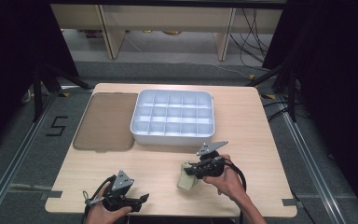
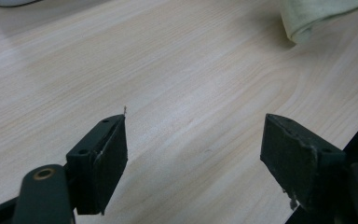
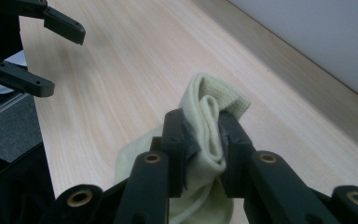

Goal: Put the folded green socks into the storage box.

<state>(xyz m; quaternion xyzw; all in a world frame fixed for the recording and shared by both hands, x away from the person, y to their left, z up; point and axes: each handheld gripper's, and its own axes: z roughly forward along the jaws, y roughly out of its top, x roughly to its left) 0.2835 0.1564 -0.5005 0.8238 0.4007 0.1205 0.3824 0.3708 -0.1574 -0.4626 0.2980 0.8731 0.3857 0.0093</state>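
the right tongs are clamped on a folded pale yellow cloth near the front of the bench. the left tongs stand apart over bare wood. a white compartment tray and brown lid lie farther back, well apart from the cloth.

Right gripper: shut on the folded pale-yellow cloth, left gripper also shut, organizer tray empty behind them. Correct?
Not quite: the left gripper is open, its jaws wide apart over bare table, as the left gripper view shows. The right gripper is shut on the folded pale-yellow cloth, and the organizer tray is empty.
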